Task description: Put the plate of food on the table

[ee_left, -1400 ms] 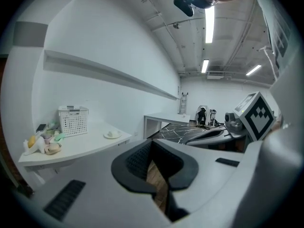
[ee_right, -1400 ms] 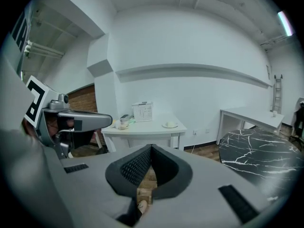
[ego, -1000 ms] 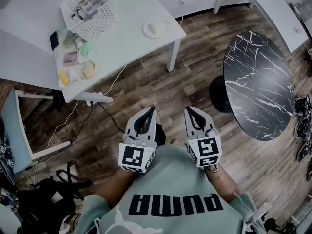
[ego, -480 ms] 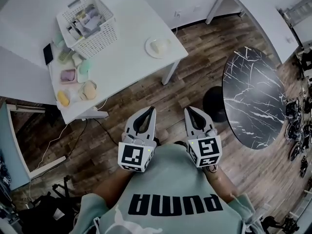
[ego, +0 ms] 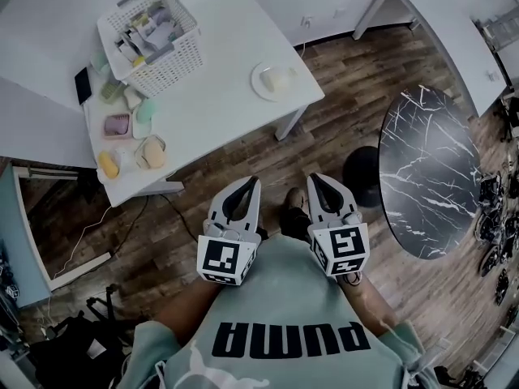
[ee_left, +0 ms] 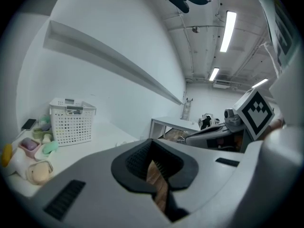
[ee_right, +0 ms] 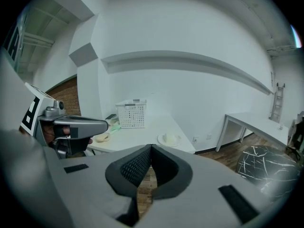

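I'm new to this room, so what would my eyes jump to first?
The round black table with white marble veins, at the right, stands out most. At upper left, a white rectangular table bears a white plastic lattice basket and a small white plate of pale food. Nearest, the left tool and right tool are shut and empty.

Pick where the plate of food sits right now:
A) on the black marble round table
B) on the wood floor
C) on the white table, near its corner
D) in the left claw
C: in the head view the plate of food rests on the white table near its corner, apart from the white basket and from both claws.
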Demonstrator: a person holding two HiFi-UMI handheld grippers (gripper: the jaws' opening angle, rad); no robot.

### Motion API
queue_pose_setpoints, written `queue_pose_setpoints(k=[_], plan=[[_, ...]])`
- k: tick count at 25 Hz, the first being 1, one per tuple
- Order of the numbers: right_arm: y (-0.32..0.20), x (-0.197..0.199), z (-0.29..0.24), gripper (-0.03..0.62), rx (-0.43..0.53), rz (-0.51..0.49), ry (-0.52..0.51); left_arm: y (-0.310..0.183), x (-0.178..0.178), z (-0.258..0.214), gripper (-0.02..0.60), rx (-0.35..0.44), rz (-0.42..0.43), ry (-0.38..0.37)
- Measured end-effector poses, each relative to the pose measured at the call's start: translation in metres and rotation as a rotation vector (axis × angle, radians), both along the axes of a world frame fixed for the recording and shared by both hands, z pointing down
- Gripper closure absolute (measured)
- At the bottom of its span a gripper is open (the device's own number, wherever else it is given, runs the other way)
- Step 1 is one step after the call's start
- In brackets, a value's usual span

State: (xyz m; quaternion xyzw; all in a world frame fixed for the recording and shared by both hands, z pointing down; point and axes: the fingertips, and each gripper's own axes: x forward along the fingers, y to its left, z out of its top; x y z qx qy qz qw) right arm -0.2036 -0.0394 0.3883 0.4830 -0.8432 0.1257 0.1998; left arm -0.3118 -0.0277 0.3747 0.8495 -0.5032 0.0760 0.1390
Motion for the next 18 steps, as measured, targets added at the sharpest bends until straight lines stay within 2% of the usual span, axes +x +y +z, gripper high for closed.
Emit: queue_pose_setpoints(k=[10,18], plan=[[-0.051,0.016,0.004,0.586,-0.005,-0.109,-0.042,-0.046,0.02,-0.001,0.575,-0.024,-0.095,-0.055],[-0.096,0.049,-0.001,0.586,0.012,-0.181,-0.092,-0.081,0.047,-0.007,0.575,-0.031,-0.183,-0.076]])
